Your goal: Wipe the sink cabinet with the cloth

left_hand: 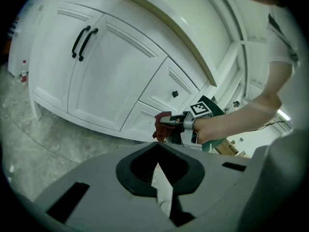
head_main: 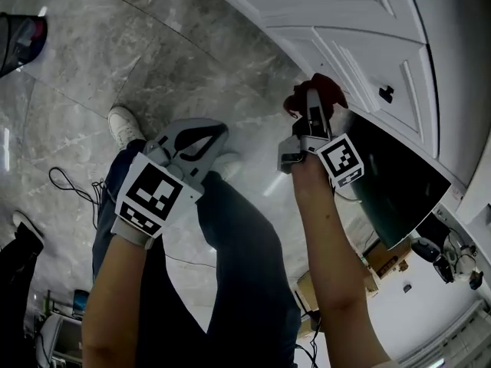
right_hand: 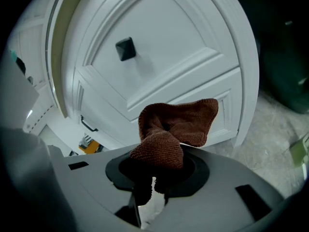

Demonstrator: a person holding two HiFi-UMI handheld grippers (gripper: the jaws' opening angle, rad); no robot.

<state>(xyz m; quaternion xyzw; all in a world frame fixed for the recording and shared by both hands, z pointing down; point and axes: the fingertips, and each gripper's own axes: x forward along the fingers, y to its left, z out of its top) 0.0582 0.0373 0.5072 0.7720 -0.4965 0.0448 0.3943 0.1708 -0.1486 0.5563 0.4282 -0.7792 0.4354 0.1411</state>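
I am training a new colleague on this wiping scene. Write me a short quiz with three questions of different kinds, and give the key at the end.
1. True or false: the left gripper holds the cloth.
2. The knob on the drawer facing the right gripper is: A black, B gold, C white.
3. Which view shows two long door handles side by side?

Key: 1 false; 2 A; 3 the left gripper view.
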